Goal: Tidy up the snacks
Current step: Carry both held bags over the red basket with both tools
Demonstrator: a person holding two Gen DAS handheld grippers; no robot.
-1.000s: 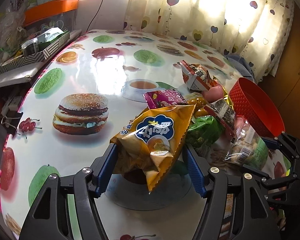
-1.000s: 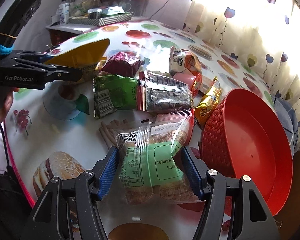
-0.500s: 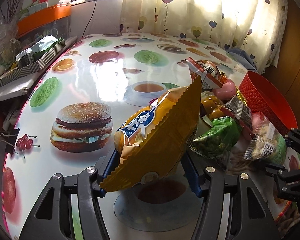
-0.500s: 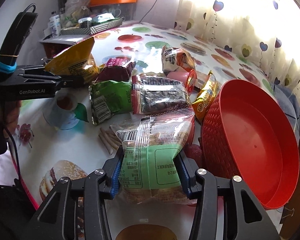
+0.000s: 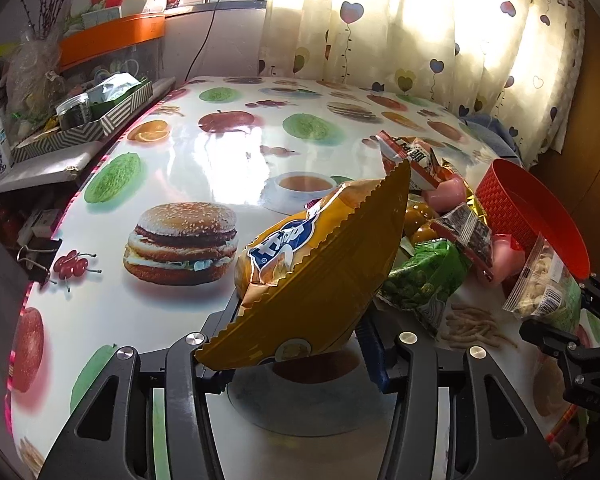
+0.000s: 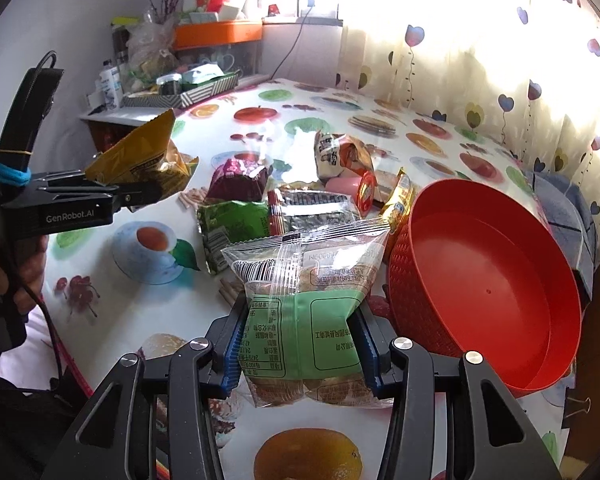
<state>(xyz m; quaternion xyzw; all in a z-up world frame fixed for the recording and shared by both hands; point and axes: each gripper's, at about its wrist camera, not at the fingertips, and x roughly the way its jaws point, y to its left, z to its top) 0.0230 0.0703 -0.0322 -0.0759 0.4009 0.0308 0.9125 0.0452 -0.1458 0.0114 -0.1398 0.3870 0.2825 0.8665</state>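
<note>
My left gripper [image 5: 300,340] is shut on a yellow chip bag [image 5: 320,264] and holds it tilted above the table; the bag also shows in the right wrist view [image 6: 140,164]. My right gripper [image 6: 300,344] is shut on a clear cracker pack with a green label [image 6: 308,312], lifted beside the empty red basket [image 6: 496,280]. The pack shows at the right edge of the left wrist view [image 5: 548,280]. A pile of snacks lies between: a green bag [image 6: 232,232], a dark seaweed pack [image 6: 316,208], a maroon bag [image 6: 236,180].
The table [image 5: 204,168] wears a glossy fruit-and-burger print cloth. A striped tray [image 5: 80,124] of clutter stands on a side shelf at the far left. Heart-print curtains [image 5: 440,32] hang behind. The red basket [image 5: 532,212] sits at the table's right edge.
Both grippers have lifted their packs higher off the table. The chip bag has tipped so its back seam faces the left camera. The cracker pack has risen near the basket rim.
</note>
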